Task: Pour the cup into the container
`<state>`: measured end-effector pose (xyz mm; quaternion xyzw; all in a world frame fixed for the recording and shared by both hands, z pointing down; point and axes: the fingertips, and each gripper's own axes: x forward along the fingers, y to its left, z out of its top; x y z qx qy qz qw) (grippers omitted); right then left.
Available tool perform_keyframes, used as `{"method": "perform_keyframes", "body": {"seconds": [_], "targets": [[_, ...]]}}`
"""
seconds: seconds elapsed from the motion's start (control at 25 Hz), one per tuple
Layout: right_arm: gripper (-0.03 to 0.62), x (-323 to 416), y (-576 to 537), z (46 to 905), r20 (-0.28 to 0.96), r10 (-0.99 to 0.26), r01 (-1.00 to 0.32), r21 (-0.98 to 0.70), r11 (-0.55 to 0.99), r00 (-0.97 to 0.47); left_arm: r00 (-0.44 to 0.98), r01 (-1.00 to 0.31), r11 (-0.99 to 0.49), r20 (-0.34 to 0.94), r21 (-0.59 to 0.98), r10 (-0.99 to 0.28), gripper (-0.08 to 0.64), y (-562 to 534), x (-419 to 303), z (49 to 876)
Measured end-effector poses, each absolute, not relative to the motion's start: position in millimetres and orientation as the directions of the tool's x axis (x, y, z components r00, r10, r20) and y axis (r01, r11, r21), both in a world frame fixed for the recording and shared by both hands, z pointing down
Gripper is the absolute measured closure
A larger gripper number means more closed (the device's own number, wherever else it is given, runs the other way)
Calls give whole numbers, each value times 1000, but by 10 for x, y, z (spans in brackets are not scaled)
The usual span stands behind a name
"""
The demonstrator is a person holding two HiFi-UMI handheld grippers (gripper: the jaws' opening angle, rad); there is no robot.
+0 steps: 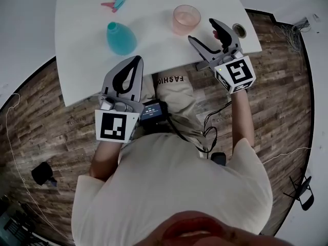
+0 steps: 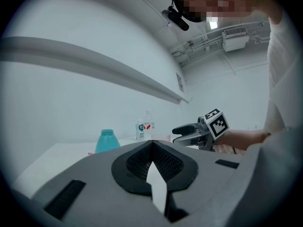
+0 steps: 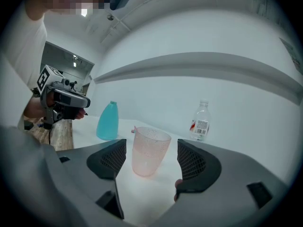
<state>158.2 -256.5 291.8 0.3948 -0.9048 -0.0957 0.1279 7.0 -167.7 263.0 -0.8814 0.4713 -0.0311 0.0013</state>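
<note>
One table (image 1: 82, 60): white, bearing every item listed.
Right gripper (image 1: 201, 29): jaws wide apart, one on either side of the cup, pads clear of its wall; no grip taken.
Left gripper (image 1: 136, 60): jaws together, nothing between them, held at the near table edge, short of the container.
Container (image 1: 121, 38): teal, bottle-shaped, upright, neck open, standing well to the left of the cup; nothing visibly received.
Cup (image 1: 186, 19): pink translucent tumbler, upright on the right part of the table; how full it is cannot be told.
Water bottle (image 3: 201, 121): clear, labelled, standing behind the cup; seemingly no part in the task.
Done: the approach to the cup, by the look of it.
Left: close on the cup, lift, carry to the container, tip.
</note>
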Motion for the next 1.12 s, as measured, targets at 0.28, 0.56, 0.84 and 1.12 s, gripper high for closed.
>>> {"method": "perform_keyframes", "body": {"seconds": [0.28, 0.56, 0.84, 1.12], "targets": [[273, 1556, -2633, 2935, 165, -735, -686, 273, 675, -658, 556, -830, -558, 39, -31, -830, 549, -1700, 66, 2539], [273, 1569, -2623, 2860, 170, -747, -684, 311, 660, -643, 557, -829, -558, 24, -34, -830, 549, -1739, 39, 2381], [273, 1539, -2606, 2889, 187, -748, -677, 327, 659, -637, 547, -836, -547, 9, -29, -837, 549, -1739, 13, 2277], [273, 1489, -2637, 2993, 197, -742, -673, 323, 666, -640, 536, -842, -537, 33, -46, -844, 549, -1788, -36, 2458]]}}
